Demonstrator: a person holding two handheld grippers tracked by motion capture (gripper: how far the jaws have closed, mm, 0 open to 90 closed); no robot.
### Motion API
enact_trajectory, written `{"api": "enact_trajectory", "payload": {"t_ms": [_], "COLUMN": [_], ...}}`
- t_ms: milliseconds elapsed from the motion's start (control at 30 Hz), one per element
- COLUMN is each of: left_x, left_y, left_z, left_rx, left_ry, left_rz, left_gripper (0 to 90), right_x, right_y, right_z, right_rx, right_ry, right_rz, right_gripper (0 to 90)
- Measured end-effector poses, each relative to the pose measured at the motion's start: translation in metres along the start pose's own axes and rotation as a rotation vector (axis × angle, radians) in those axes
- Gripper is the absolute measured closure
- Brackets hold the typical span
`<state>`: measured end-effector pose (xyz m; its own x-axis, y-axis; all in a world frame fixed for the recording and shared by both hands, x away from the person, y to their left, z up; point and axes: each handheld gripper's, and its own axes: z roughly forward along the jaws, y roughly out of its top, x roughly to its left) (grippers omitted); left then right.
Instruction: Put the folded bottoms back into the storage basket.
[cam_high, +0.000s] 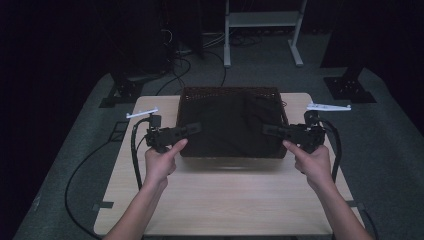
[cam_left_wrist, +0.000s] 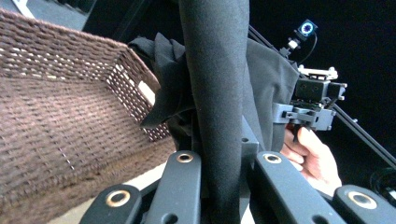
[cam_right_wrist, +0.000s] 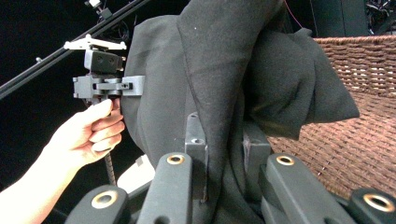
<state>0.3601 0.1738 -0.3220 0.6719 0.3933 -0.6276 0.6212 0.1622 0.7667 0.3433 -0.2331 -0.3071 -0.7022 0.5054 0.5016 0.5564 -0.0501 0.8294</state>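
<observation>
Observation: a dark cloth (cam_high: 232, 125) is held stretched between both tools above a brown woven basket (cam_high: 227, 92), which sits at the far edge of the counter (cam_high: 225, 195), centred between its left and right edges. Much of the cloth hangs over or inside the basket; against the dim interior its lower hem cannot be made out in the high view.

Left gripper (cam_high: 192, 129): jaws closed on a fold of the cloth, as the left gripper view confirms, with fabric (cam_left_wrist: 217, 93) pinched between them and rising upward. The basket wall (cam_left_wrist: 60, 116) stands just beside it.

Right gripper (cam_high: 267, 130): jaws likewise clamped on the cloth; the right gripper view shows a thick fold (cam_right_wrist: 224, 84) caught between them, and a bunched portion (cam_right_wrist: 299, 88) sagging toward the basket weave (cam_right_wrist: 364, 140).

Assessment: the step in hand appears to be handling the cloth at the basket, either lifting it clear or lowering it in; which cannot be determined.

Recommendation: keep both grips firm and level, move the two hands together so that tension stays even, and hold the cloth away from the near rim, where the weave could snag it. The sagging bunch on the right side is the likeliest point to catch.
</observation>
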Motion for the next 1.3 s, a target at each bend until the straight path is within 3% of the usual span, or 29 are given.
{"api": "enact_trajectory", "payload": {"t_ms": [733, 1300], "left_x": [0.014, 0.034], "left_y": [0.04, 0.056], "left_z": [0.015, 0.027], "left_rx": [-0.011, -0.006], "left_ry": [0.057, 0.09], "left_rz": [0.01, -0.007], "left_gripper": [83.8, 83.8], "right_x": [-0.019, -0.037], "right_y": [0.035, 0.052], "right_z": [0.019, 0.032], "right_rx": [0.001, 0.009], "right_ry": [-0.037, -0.069], "right_rz": [0.002, 0.02], "right_gripper": [77.3, 77.3]}}
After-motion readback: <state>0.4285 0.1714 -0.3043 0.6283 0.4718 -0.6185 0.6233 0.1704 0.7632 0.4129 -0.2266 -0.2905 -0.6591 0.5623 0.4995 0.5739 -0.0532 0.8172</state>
